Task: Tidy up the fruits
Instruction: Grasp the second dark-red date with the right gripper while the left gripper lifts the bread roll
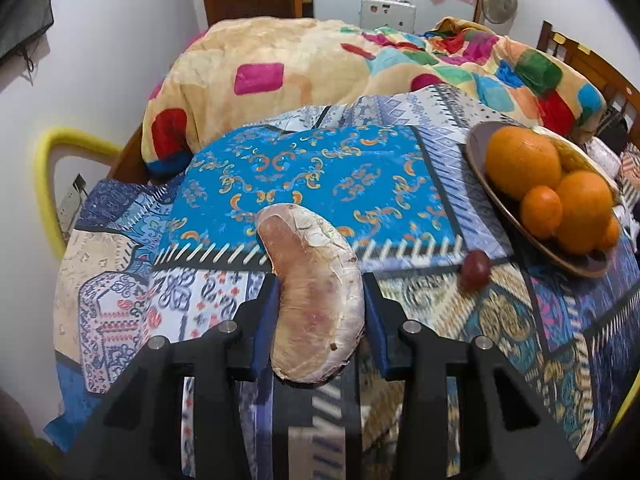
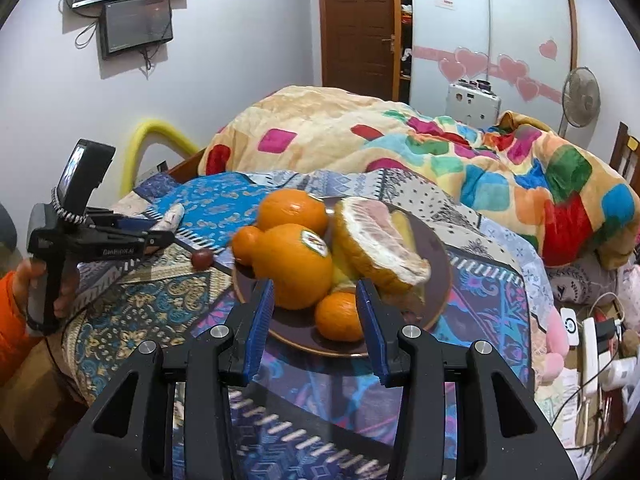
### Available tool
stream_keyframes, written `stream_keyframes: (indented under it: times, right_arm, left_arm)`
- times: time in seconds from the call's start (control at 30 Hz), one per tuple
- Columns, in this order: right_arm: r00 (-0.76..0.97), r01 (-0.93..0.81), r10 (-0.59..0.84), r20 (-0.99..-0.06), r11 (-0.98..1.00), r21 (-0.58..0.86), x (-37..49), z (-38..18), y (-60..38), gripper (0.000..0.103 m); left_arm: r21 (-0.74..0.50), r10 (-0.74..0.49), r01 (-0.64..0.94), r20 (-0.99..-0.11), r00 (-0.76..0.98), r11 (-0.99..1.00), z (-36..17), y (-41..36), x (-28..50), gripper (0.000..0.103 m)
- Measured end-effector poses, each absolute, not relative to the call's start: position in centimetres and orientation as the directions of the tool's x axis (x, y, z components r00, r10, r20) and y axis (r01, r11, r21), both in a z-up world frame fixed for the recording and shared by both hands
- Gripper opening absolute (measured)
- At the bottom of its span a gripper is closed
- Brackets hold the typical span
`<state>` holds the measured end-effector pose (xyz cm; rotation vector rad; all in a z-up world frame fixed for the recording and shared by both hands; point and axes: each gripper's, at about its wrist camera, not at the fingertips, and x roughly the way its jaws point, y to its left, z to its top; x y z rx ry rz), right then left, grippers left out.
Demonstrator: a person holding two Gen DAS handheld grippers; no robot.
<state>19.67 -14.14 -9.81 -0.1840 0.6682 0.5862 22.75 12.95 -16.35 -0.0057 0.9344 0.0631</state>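
Note:
My left gripper (image 1: 320, 286) is shut on a curved pomelo wedge (image 1: 316, 292), holding it just above the patterned cloth (image 1: 304, 168). From the right wrist view, that left gripper (image 2: 160, 232) is left of the plate, with the wedge tip (image 2: 173, 216) sticking out. A brown plate (image 1: 480, 188) at the right carries two big oranges (image 1: 520, 160) and smaller ones. A small dark red fruit (image 1: 474, 270) lies on the cloth by the plate. My right gripper (image 2: 313, 286) hangs open and empty over the plate's (image 2: 436, 248) near edge, where a second pomelo wedge (image 2: 380, 240) lies.
A colourful blanket (image 1: 320, 60) is heaped behind the cloth-covered surface. A yellow padded rail (image 1: 44, 184) stands at the left edge. A hand in an orange sleeve (image 2: 16, 312) grips the left tool. Cables and chargers (image 2: 592, 336) lie at the right; a fan (image 2: 580, 98) stands behind.

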Motion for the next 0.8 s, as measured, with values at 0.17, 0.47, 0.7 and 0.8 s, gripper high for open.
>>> stream_keyframes:
  times: [0.17, 0.47, 0.7, 0.8]
  right_arm:
    - [0.603, -0.606, 0.483, -0.635, 0.795, 0.029, 19.0, -9.7, -11.7, 0.039]
    - [0.530, -0.679, 0.514, -0.675, 0.734, 0.026, 18.4, -10.6, -5.8, 0.039]
    - [0.447, -0.688, 0.476, -0.757, 0.724, 0.049, 20.1, -13.0, -2.4, 0.039]
    - [0.435, -0.680, 0.453, -0.778, 0.732, 0.046, 20.8, -13.6, -1.6, 0.039]
  left_arm:
    - [0.050, 0.061, -0.035, -0.757, 0.650, 0.998, -14.6, 12.4, 19.4, 0.040]
    - [0.031, 0.035, -0.019, -0.678, 0.734, 0.999, -11.3, 13.2, 14.2, 0.040]
    - [0.020, 0.020, -0.010, -0.649, 0.760, 1.000, -11.5, 14.4, 12.1, 0.040]
    - [0.006, 0.012, -0.011, -0.649, 0.761, 1.000, -12.2, 15.1, 11.9, 0.040]
